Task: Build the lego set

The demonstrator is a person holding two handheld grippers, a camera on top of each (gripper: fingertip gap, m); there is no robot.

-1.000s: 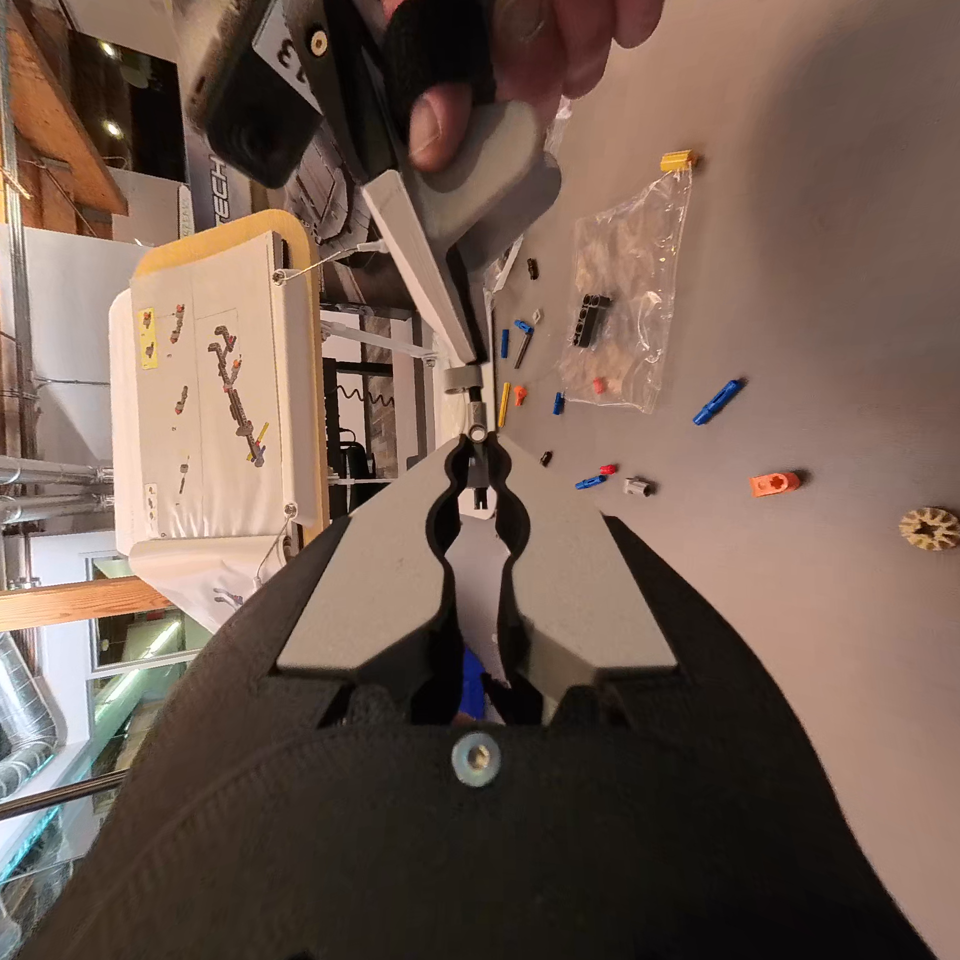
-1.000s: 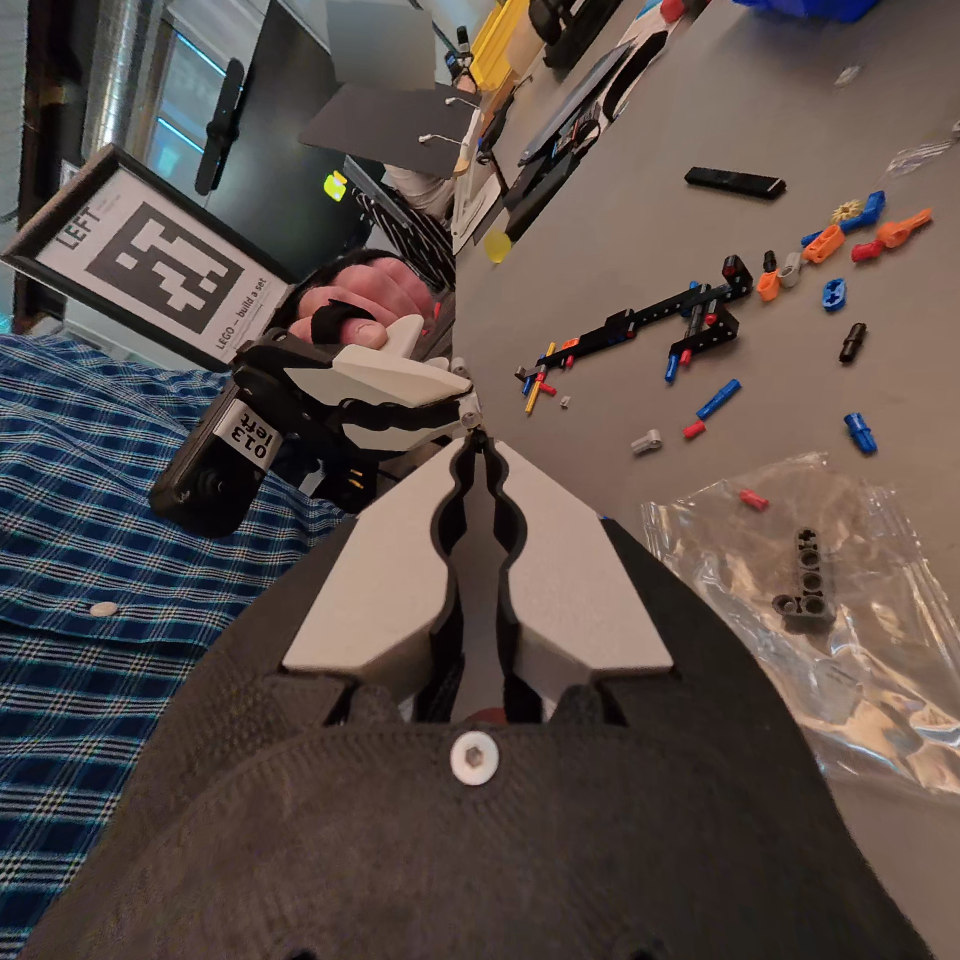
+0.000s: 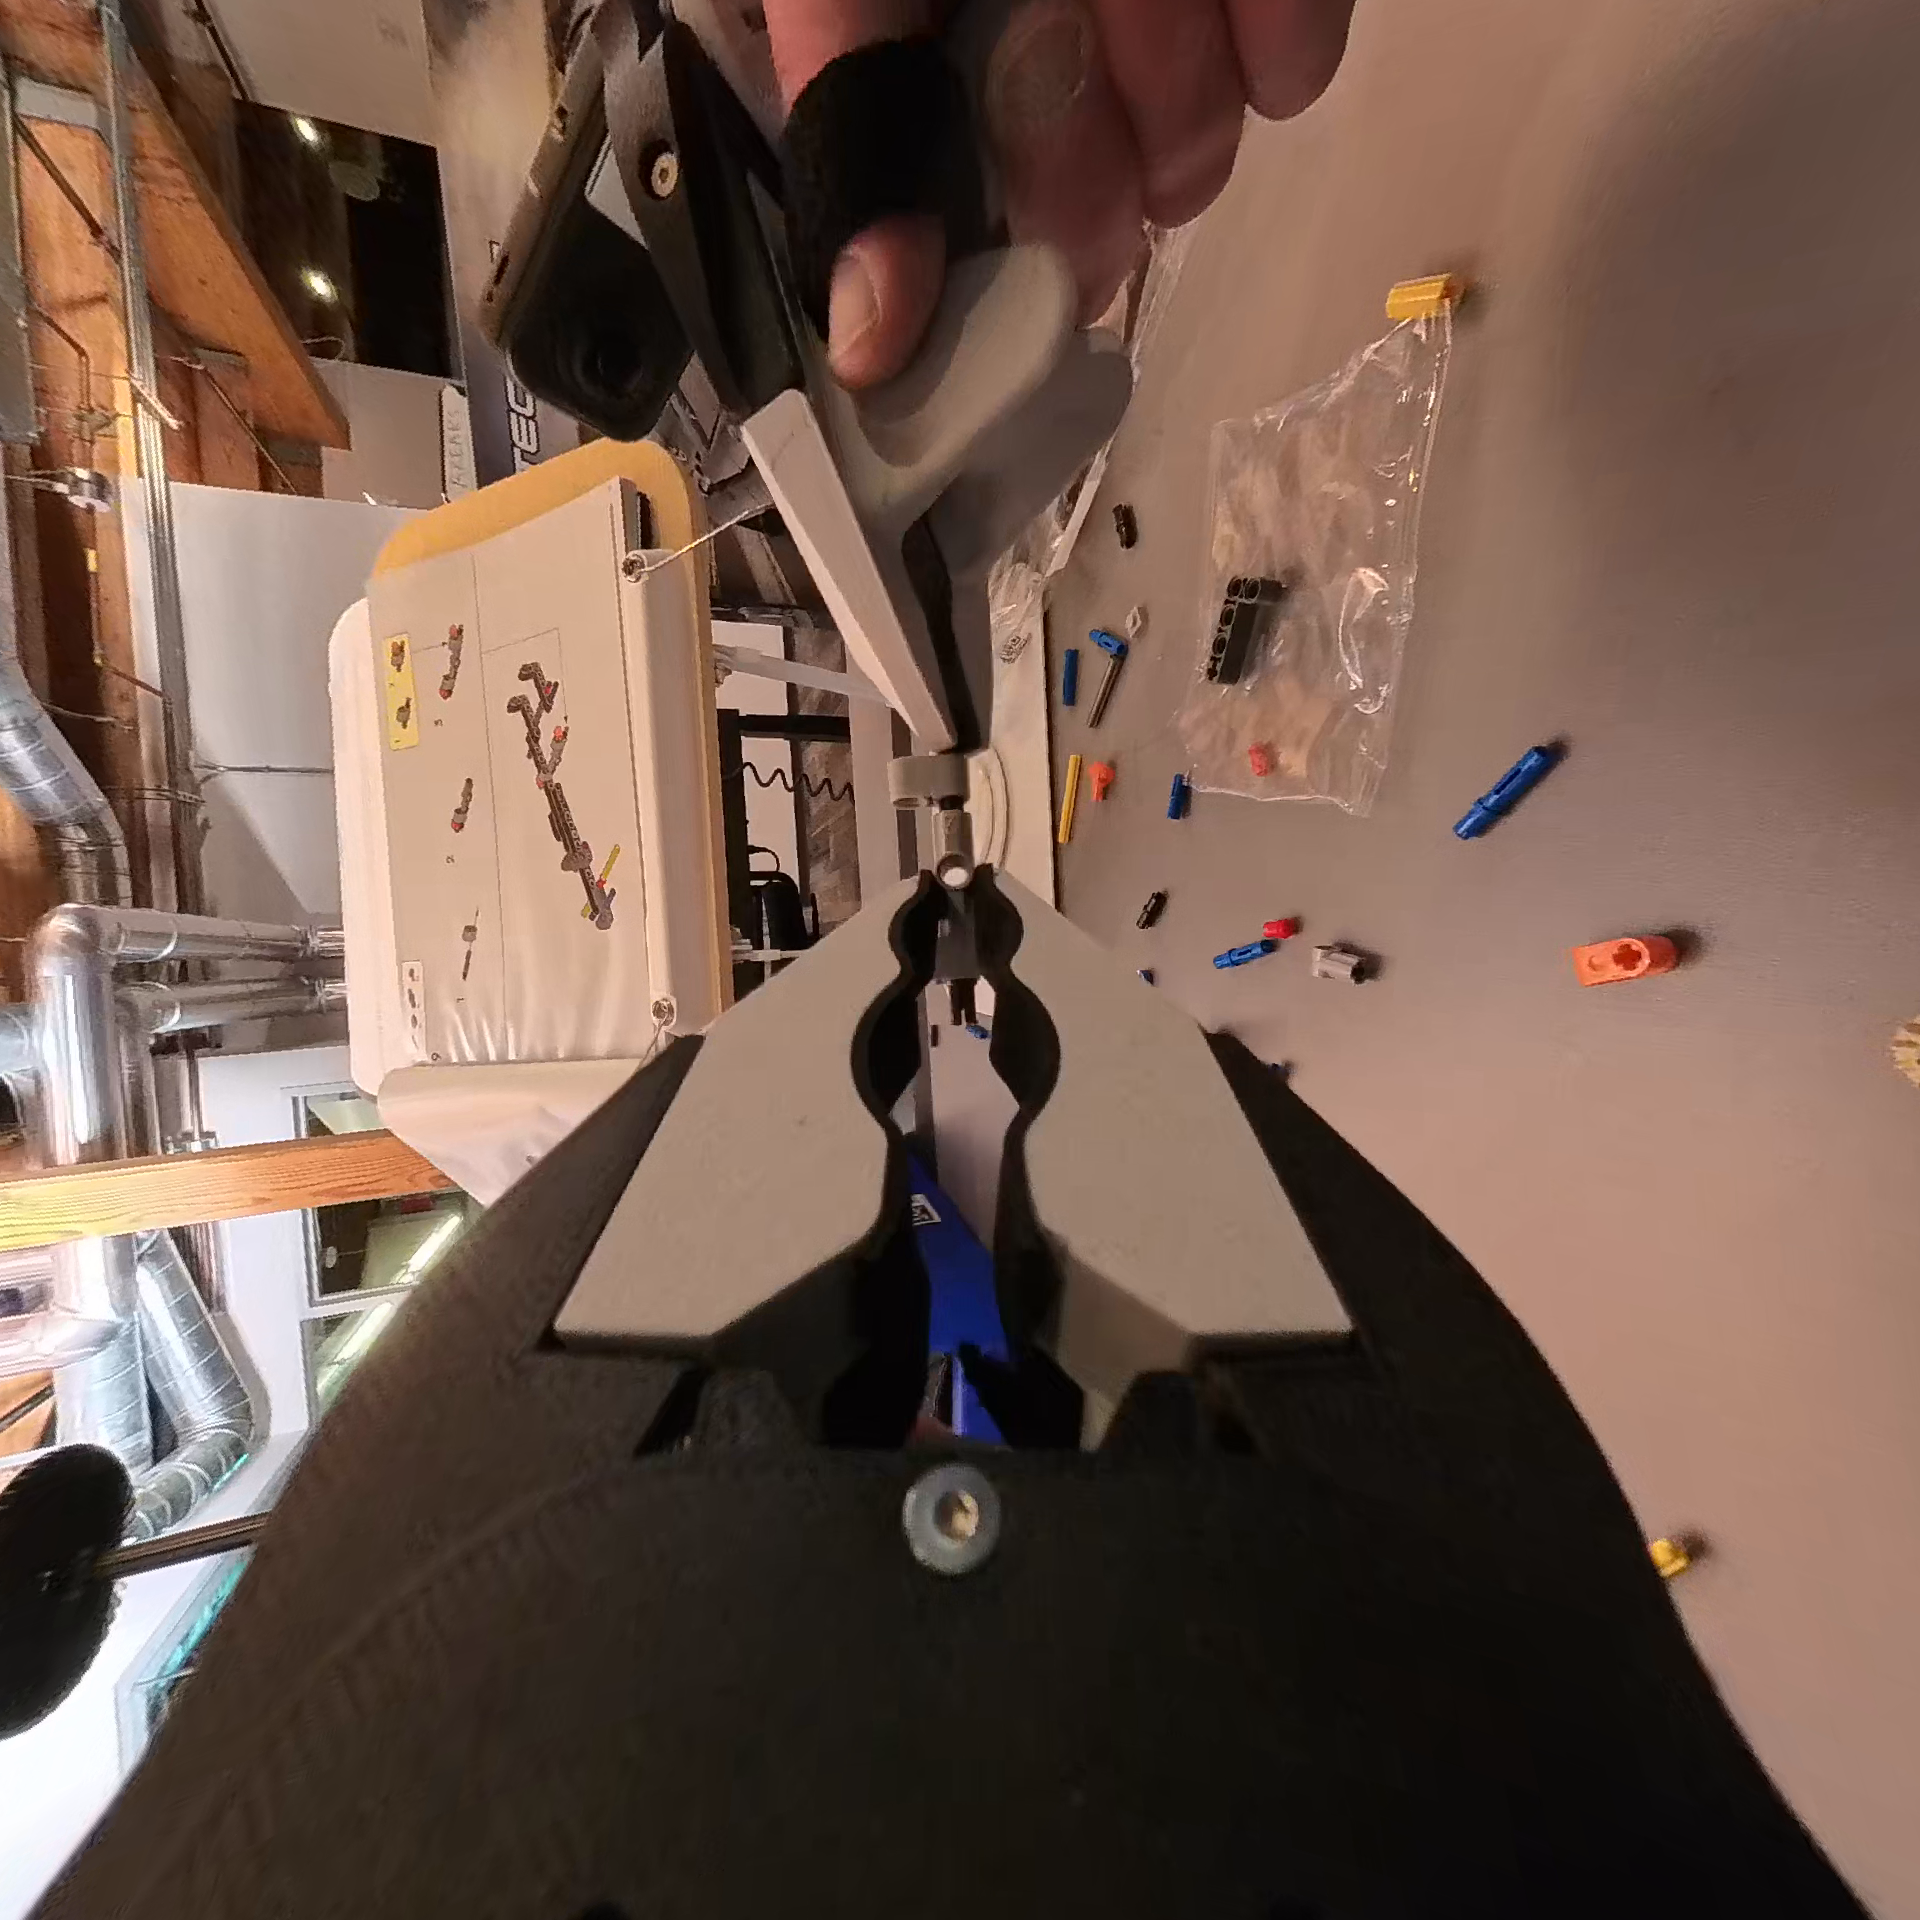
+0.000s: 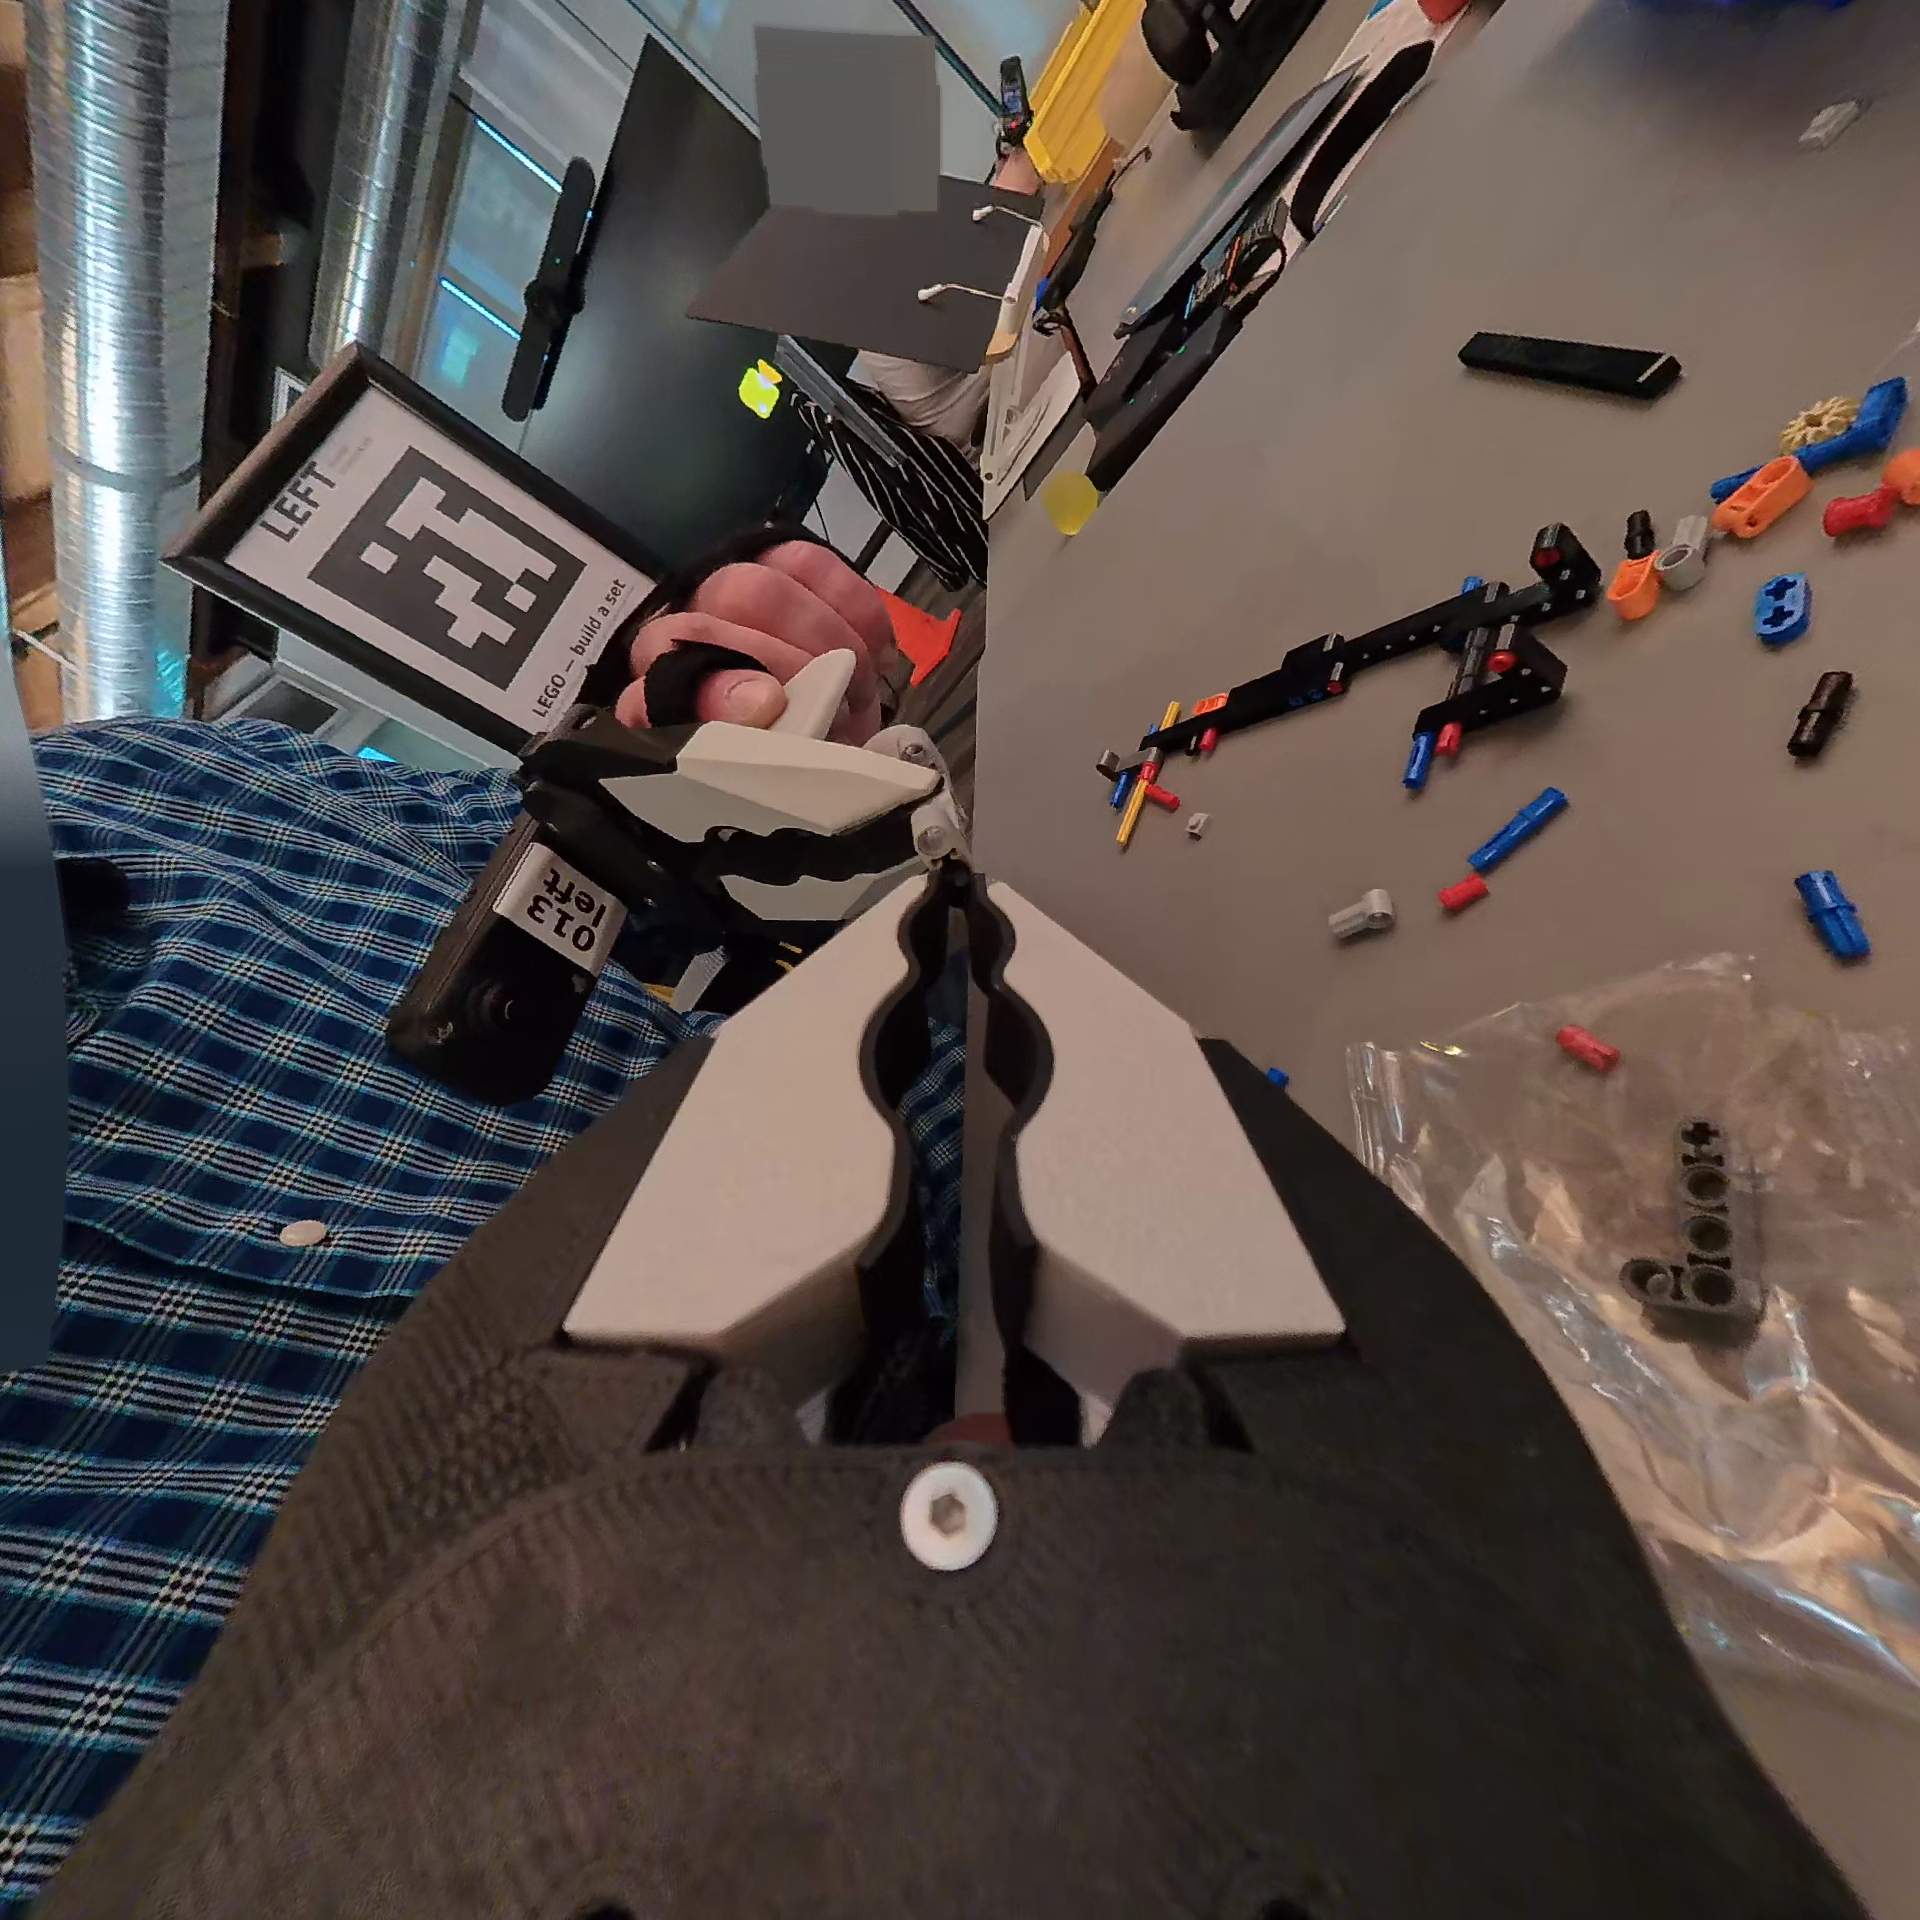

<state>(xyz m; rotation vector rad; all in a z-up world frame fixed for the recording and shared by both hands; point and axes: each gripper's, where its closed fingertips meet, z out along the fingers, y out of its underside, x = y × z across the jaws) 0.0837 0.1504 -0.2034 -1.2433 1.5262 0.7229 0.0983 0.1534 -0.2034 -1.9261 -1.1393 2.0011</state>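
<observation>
The left gripper [image 3: 954, 904] jaws pinch a grey connector [image 3: 954, 894]; the right gripper [image 3: 951, 743] jaws grip a second grey connector [image 3: 925, 779] joined to it, as a second ago, so mating is probably still unfinished. Both hang mid-frame off the table [image 3: 1558, 1195] edge, loose pieces well apart.
</observation>
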